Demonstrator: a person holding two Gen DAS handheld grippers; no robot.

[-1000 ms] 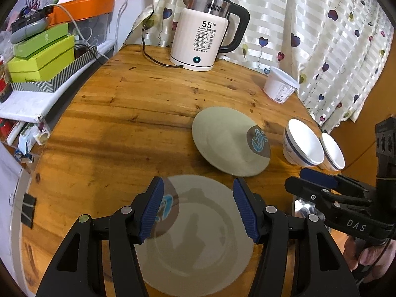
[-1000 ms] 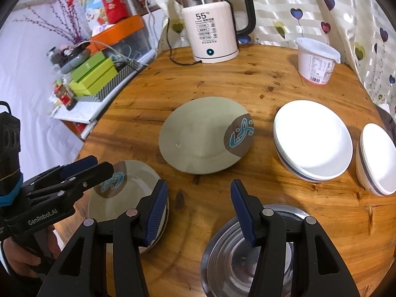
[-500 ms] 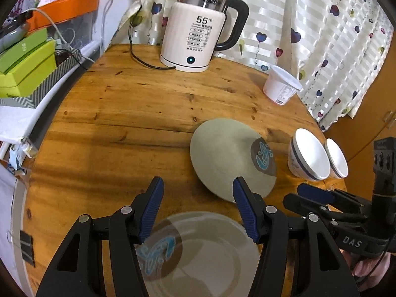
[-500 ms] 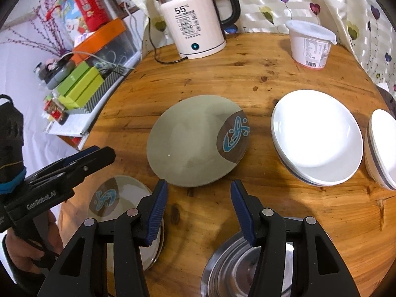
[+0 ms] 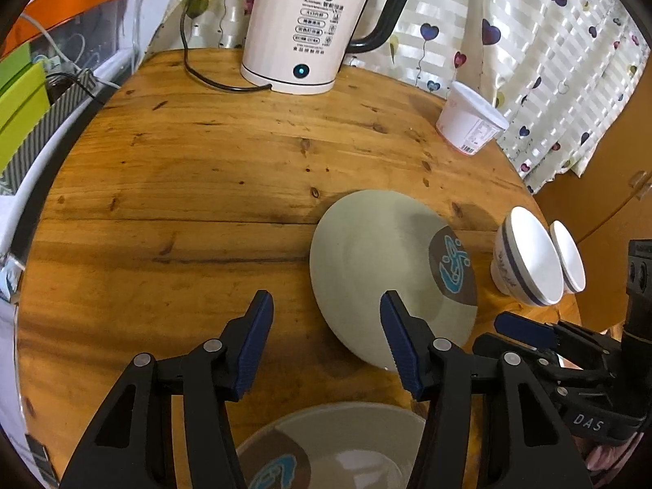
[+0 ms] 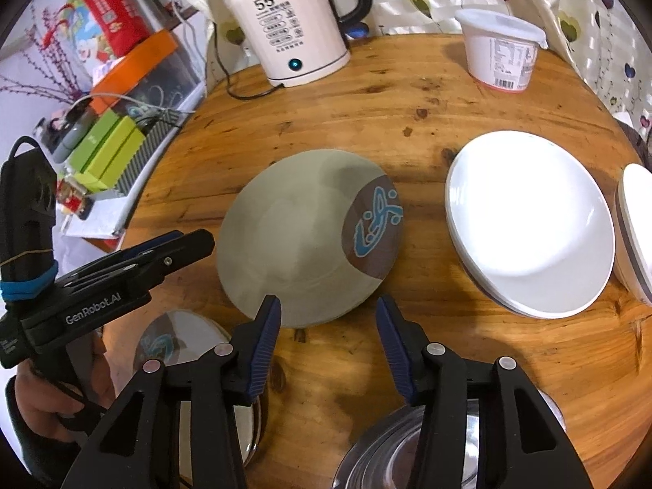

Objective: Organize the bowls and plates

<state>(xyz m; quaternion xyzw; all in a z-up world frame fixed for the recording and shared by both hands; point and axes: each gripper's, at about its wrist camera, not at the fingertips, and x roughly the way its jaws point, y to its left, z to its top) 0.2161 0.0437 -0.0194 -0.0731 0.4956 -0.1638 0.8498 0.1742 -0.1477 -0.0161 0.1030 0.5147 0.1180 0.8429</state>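
Left tongs (image 5: pixel 324 318) empty, jaws closing, right tongs (image 6: pixel 328 322) empty, jaws closing

Home: kettle (image 5: pixel 309 28), heart-print curtain (image 5: pixel 550 53)

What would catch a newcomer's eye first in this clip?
Probably the grey-green plate with a brown patch and blue motif, lying mid-table just beyond both open tongs. Behind it at the table's far edge stands a cream electric kettle marked 55, its blue light on. To the right, a bright white bowl glares beside another white bowl at the frame edge.
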